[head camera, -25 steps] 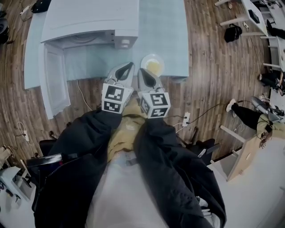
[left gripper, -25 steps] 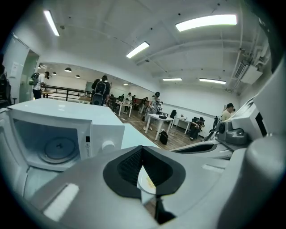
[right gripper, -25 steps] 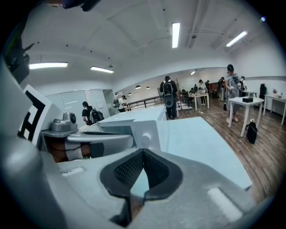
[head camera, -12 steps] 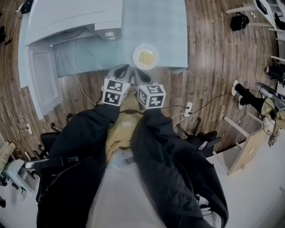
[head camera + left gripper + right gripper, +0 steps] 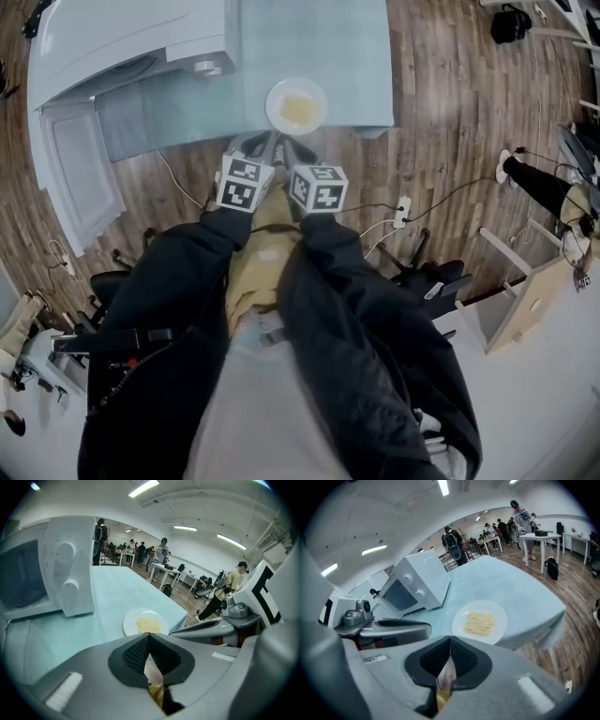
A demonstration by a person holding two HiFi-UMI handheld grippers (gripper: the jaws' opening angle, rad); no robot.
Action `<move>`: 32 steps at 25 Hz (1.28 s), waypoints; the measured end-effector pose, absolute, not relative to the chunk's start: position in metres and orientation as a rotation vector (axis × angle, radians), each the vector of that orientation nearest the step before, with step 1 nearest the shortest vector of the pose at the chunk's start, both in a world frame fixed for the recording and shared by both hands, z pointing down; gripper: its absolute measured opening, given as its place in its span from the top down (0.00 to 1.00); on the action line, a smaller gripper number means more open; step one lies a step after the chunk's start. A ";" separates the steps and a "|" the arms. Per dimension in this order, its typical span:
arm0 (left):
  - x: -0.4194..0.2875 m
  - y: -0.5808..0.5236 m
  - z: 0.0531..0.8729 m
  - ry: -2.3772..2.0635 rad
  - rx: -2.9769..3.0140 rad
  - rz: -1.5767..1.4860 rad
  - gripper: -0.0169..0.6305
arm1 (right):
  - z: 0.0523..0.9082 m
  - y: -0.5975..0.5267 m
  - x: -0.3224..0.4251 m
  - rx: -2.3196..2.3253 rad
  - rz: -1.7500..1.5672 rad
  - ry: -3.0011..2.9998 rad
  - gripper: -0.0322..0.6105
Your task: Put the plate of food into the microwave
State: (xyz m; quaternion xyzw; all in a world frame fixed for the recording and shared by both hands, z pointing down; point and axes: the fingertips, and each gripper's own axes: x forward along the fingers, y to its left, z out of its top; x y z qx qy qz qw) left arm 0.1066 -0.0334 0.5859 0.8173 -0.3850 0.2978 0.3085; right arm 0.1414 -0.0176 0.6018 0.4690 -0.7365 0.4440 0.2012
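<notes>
The left claw (image 5: 149, 637) and right claw (image 5: 450, 641), both closed and empty, sit near the round white plate of yellow food (image 5: 296, 106) on the pale-blue surface (image 5: 349, 56).

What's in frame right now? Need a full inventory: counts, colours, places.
microwave: one, white, door swung open, on the left part of the table
table: one, pale blue top, in front of the person
plate: one, white, near the table's front edge, to the right of the microwave
food: one portion, pale yellow, on the plate
power strip: one, white, on the wooden floor to the person's right
bystanders: several, standing at desks far back in the room
left gripper: one, grey, jaws shut on nothing, short of the plate
right gripper: one, grey, jaws shut on nothing, beside the left one
</notes>
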 end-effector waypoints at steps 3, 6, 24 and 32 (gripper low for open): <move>0.111 -0.031 0.594 -1.000 2.148 0.805 0.98 | 0.613 -0.019 0.149 1.328 1.285 -2.040 0.90; 0.114 -0.031 0.600 -0.984 2.141 0.819 0.98 | 0.625 -0.019 0.154 1.344 1.333 -2.007 0.89; 0.110 -0.035 0.615 -0.912 2.075 0.839 0.98 | 0.679 -0.017 0.174 1.523 1.765 -1.803 0.73; 0.101 -0.033 0.617 -0.935 2.062 0.856 0.98 | 0.684 -0.030 0.175 1.561 1.984 -1.796 0.73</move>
